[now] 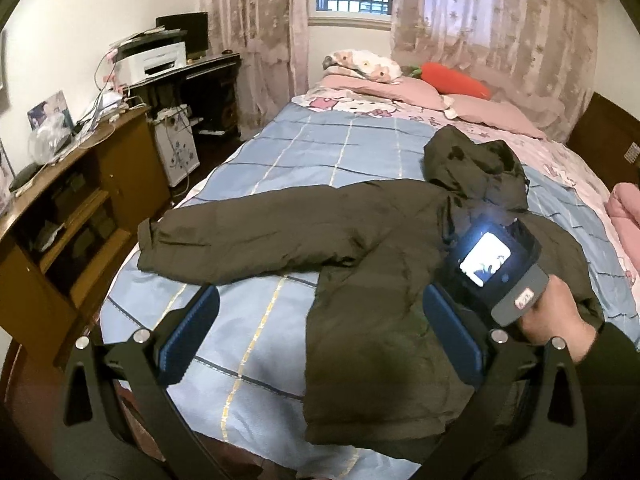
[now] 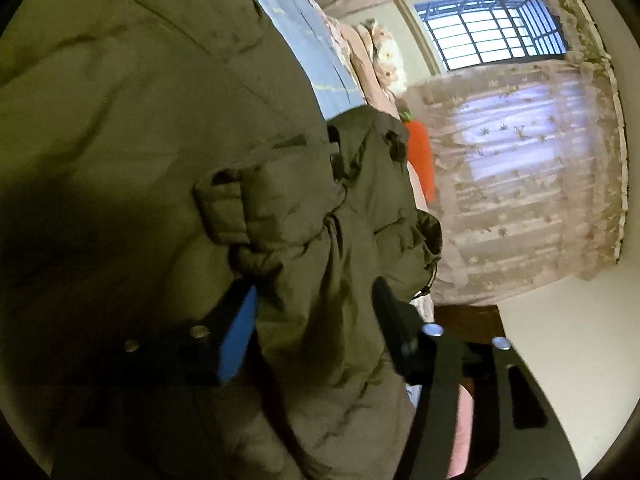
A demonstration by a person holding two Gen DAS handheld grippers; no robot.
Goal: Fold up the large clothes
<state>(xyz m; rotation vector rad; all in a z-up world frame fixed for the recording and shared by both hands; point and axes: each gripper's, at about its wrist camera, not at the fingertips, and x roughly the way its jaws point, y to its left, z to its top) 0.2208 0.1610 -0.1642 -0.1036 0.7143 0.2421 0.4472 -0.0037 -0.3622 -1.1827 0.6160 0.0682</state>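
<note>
An olive-green hooded jacket [image 1: 384, 248] is lying spread on the blue checked bedspread [image 1: 248, 340] of a bed, its body reaching toward the near edge of the bed and its hood [image 1: 472, 168] pointing toward the pillow end. One sleeve [image 1: 240, 236] is stretching out flat toward the bed's left edge, cuff just short of it. The other sleeve is sitting under the right hand's tool, close to the right edge.

The left gripper [image 1: 320, 336] is hovering over the near part of the bed with its blue-padded fingers [image 1: 188, 340] spread wide — nothing is sitting between them but bare bedspread and the jacket's hem side, and neither pad is pressing on cloth.

The right gripper [image 2: 316, 336] is rolled onto its side and is lying against the jacket's far shoulder. In the right wrist view a thick bunch of padded fabric is filling the gap between the blue pad [image 2: 236, 340] and the black finger [image 2: 396, 320]; the jaws are standing partly closed around it, and both fingers appear to be pinching the cloth. From the left wrist view, a hand [image 1: 560, 316] in a dark sleeve is gripping that tool's handle, its small screen [image 1: 485, 258] glowing.

At the head of the bed pink pillows [image 1: 400, 88] and an orange carrot-shaped cushion [image 1: 456, 78] are resting — well apart from the jacket.
</note>
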